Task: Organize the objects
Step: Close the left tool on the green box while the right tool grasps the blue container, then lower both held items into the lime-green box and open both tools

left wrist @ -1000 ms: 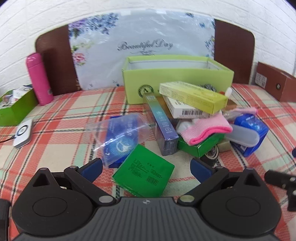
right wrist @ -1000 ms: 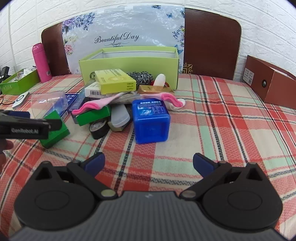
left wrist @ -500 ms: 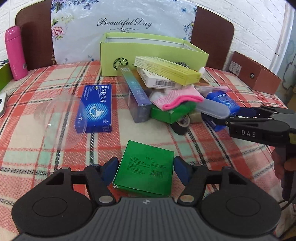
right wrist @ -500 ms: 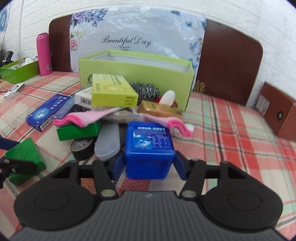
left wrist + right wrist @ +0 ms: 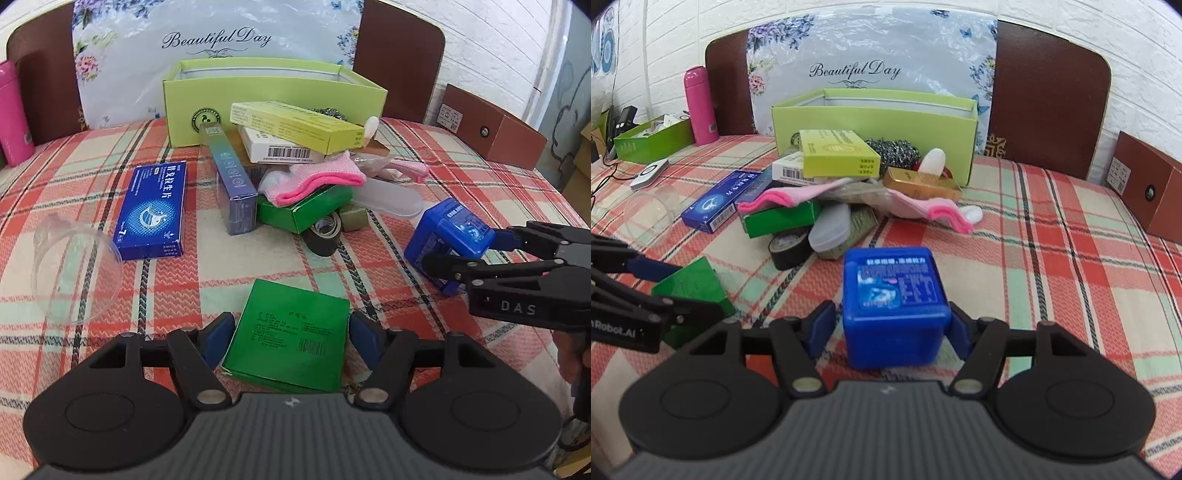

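Left tool [image 5: 291, 332] straddles the flat green box [image 5: 290, 334] on the counter [image 5: 461, 177]; its jaws are easing open and contact cannot be confirmed. Right tool [image 5: 892, 325] brackets the blue cube box [image 5: 894, 306], jaws likewise opening. The open lime box [image 5: 875, 122] lies straight ahead, far side. Legible: "Beautiful Day" on the backboard [image 5: 218, 38]; "DAS" on the right tool.

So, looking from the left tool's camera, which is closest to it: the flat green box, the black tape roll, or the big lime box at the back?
1. Flat green box: right between the left tool's fingers.
2. Black tape roll: mid-table, at the pile's front edge.
3. Lime box: farthest, behind the pile.
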Motion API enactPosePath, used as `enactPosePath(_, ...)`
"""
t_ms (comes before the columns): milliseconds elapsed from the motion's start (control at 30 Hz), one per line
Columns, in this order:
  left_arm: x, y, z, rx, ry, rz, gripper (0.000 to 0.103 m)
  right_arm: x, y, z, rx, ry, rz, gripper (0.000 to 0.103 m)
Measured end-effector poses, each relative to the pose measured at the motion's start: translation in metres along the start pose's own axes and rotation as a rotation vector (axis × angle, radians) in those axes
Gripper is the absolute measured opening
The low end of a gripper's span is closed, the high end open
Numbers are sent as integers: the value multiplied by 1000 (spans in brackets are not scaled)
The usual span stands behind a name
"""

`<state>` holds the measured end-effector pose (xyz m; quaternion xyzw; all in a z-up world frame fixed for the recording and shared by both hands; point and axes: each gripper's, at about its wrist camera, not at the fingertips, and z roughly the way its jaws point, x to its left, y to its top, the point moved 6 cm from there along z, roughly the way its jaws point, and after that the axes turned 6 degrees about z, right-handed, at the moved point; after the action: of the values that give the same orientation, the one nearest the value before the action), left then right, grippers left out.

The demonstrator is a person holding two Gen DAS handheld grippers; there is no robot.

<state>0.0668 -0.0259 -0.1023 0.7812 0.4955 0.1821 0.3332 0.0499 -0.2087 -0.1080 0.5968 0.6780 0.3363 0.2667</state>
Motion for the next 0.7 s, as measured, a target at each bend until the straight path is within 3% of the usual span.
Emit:
enactPosePath(100, -2, 0, 4, 7, 26, 8, 74, -1, -4, 3, 24, 1, 0, 55)
enactPosePath(133, -4, 0, 5, 5, 29, 24, 70, -2, -5, 1, 25, 14, 15, 55)
enactPosePath(333, -8, 9, -7, -26, 0, 40, 68, -5, -1, -26, 37, 110, 75, 54)
enactPosePath(533, -1, 63, -45, -186, -26, 50, 68, -4, 57, -54, -96, 218, 72, 54)
enactPosePath(700, 12, 128, -61, -308, -36, 24, 69, -10, 122, -46, -185, 228, 73, 54)
